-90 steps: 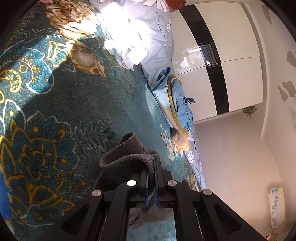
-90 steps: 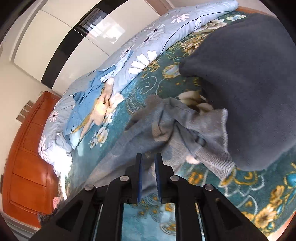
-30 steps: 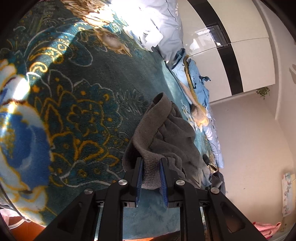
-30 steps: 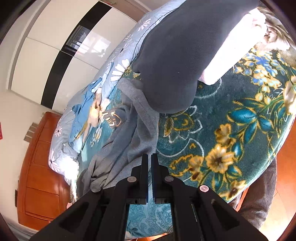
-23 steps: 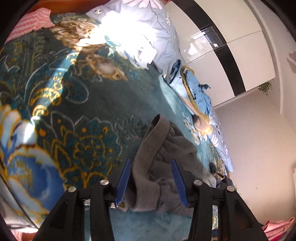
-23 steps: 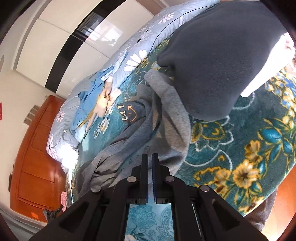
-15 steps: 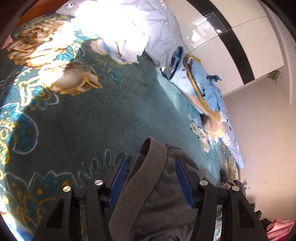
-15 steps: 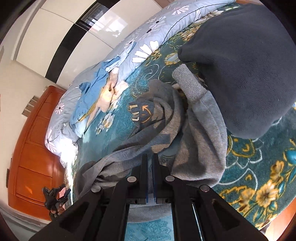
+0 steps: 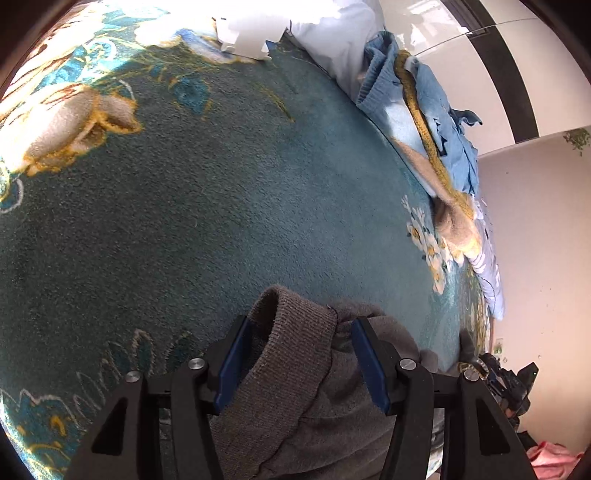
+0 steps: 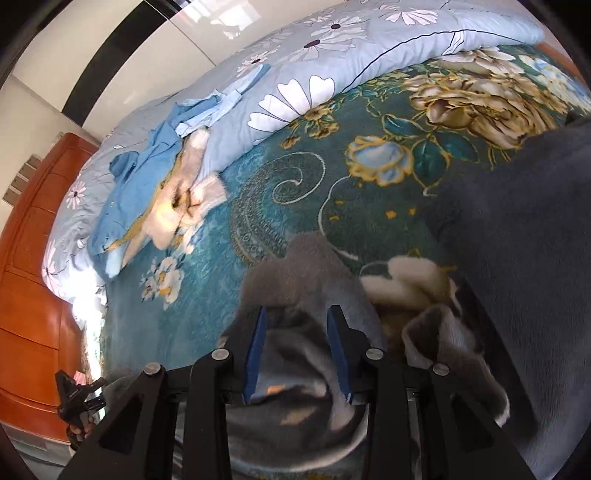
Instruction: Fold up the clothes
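A grey knit sweater (image 9: 295, 373) lies crumpled on the teal floral blanket (image 9: 221, 221). Its ribbed cuff stands up between the fingers of my left gripper (image 9: 303, 325), which is open and astride it. In the right wrist view the same grey sweater (image 10: 306, 266) is bunched under my right gripper (image 10: 297, 314), whose blue pads (image 10: 255, 350) stand apart with cloth lying loose between them. A dark grey fleece garment (image 10: 517, 240) covers the blanket just right of the sweater.
A heap of blue and cream clothes (image 10: 159, 192) lies on a light-blue daisy quilt (image 10: 332, 59) at the far side of the bed. An orange wooden cabinet (image 10: 29, 258) stands to the left, with glossy white wardrobe doors (image 9: 436, 22) behind. A pink cloth (image 9: 550, 454) lies on the floor.
My right gripper has opened and let go of the sweater, then moved in low over it. The left gripper opened 0.8 s ago, stays open and has closed in on the ribbed cuff.
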Demonstrator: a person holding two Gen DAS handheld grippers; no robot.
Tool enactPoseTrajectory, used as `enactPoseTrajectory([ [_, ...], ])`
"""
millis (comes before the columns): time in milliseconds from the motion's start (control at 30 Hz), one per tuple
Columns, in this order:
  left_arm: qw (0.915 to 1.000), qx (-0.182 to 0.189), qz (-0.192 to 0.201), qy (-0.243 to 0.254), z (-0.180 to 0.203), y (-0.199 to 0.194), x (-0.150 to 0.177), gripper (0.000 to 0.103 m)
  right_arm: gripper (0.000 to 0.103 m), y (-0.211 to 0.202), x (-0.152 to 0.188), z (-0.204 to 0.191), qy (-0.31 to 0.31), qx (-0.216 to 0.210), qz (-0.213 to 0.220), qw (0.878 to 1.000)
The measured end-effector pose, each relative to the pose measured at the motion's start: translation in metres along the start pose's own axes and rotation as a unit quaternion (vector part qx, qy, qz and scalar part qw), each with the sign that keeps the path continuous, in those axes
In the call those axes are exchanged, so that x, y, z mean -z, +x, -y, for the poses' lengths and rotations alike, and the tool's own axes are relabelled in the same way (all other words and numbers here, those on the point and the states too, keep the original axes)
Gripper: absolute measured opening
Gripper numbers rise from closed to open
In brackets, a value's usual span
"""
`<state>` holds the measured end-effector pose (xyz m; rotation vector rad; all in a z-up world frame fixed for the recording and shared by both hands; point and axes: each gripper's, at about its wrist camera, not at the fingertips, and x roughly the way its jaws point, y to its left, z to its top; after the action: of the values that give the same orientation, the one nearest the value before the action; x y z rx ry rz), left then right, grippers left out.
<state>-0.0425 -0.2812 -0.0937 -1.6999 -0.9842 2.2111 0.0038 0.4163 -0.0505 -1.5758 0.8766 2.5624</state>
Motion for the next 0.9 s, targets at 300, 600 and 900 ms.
enactPoseTrajectory([
  [300,0.9986,-0.048,-0.009,0.021,0.022,0.009,-0.005,0.065,0.051,0.057,-0.035,0.007,-0.020,0.044,-0.036,0.998],
  [600,0.9966,-0.068,0.002,0.048,0.040,0.016,-0.004,0.051,0.049,0.064,-0.034,0.000,-0.028,0.039,-0.049,0.998],
  [900,0.9929,-0.062,0.089,0.049,0.058,-0.023,-0.007,0.004,0.012,0.031,-0.036,-0.027,-0.056,0.045,-0.008,0.997],
])
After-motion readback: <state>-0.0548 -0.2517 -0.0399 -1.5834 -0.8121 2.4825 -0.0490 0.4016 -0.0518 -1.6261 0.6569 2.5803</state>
